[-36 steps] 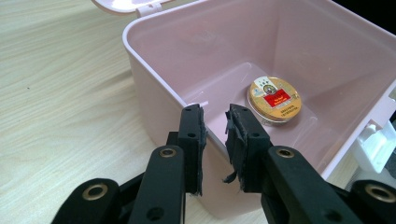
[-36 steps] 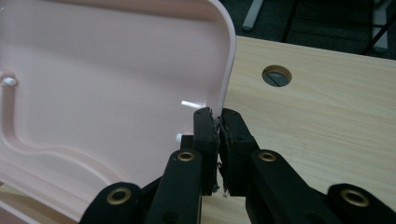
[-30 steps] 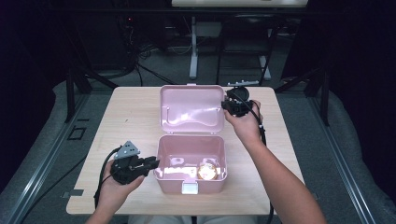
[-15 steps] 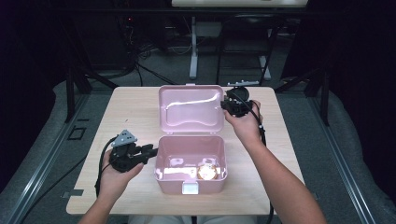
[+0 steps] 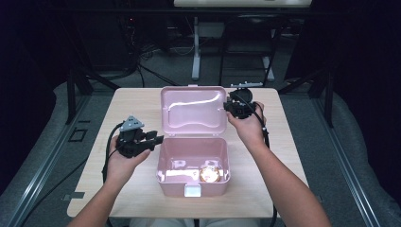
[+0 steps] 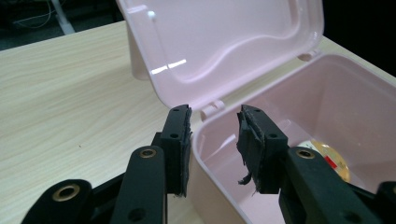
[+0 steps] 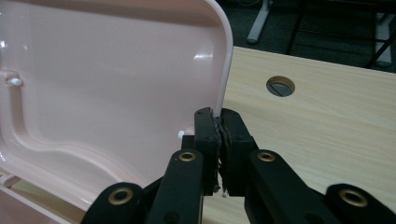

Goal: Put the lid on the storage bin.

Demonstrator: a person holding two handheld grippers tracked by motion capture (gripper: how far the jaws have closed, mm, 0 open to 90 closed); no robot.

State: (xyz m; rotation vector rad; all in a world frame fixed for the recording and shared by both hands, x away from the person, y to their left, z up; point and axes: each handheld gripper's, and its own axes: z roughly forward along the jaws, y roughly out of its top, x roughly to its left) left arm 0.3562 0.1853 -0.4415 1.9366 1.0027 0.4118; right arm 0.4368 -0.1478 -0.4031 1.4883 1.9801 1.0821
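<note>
A pink plastic box stands open mid-table, its lid raised at the back. A round yellowish object lies inside at the front right. My left gripper is open at the box's left rear corner. In the left gripper view the box's rim near the hinge runs between the parted jaws of the left gripper, and the round object with a red mark lies on the box floor. My right gripper is shut on the lid's right edge; in its own view the right gripper pinches the lid.
The light wooden table carries nothing else. A round cable hole sits in the tabletop beyond the lid's right side. Dark floor, stands and cables surround the table.
My left gripper has moved away from the person along the box's left side, up to its rear corner. The right gripper and the lid have stayed put.
</note>
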